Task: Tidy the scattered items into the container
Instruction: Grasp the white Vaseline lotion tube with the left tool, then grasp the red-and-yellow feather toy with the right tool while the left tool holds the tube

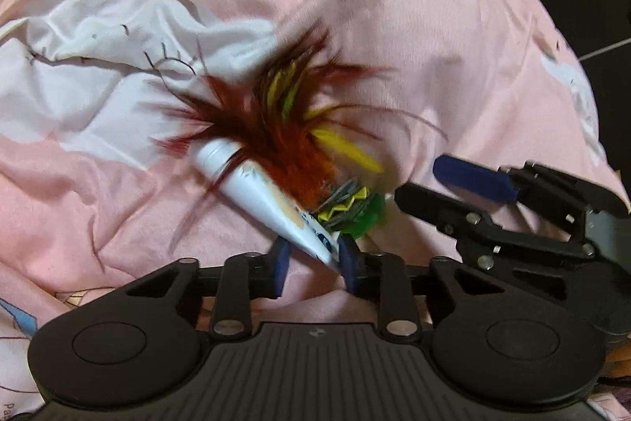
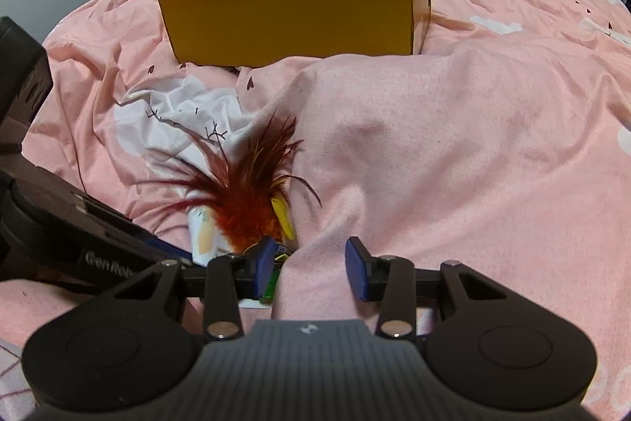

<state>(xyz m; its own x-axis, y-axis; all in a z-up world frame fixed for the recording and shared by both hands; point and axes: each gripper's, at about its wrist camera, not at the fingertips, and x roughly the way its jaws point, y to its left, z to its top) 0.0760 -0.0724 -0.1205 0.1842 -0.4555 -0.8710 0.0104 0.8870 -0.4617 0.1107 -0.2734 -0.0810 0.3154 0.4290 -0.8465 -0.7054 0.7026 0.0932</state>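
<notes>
Left wrist view: we are clamping our left gripper [image 1: 314, 259] on the white tube's [image 1: 252, 192] crimped end; the feather toy [image 1: 284, 129] is lying across it.

Right wrist view: our right gripper [image 2: 311, 269] is standing open, straddling a pink blanket [image 2: 453, 145] fold; the yellow box [image 2: 292, 6] is sitting well beyond.

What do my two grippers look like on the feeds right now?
Both match: the left gripper and right gripper have black linkage arms with silver pivot pins, blue finger pads, two round black discs and a ribbed grey body with a small logo. The left's side reads "GenRo…". No cables visible.
</notes>
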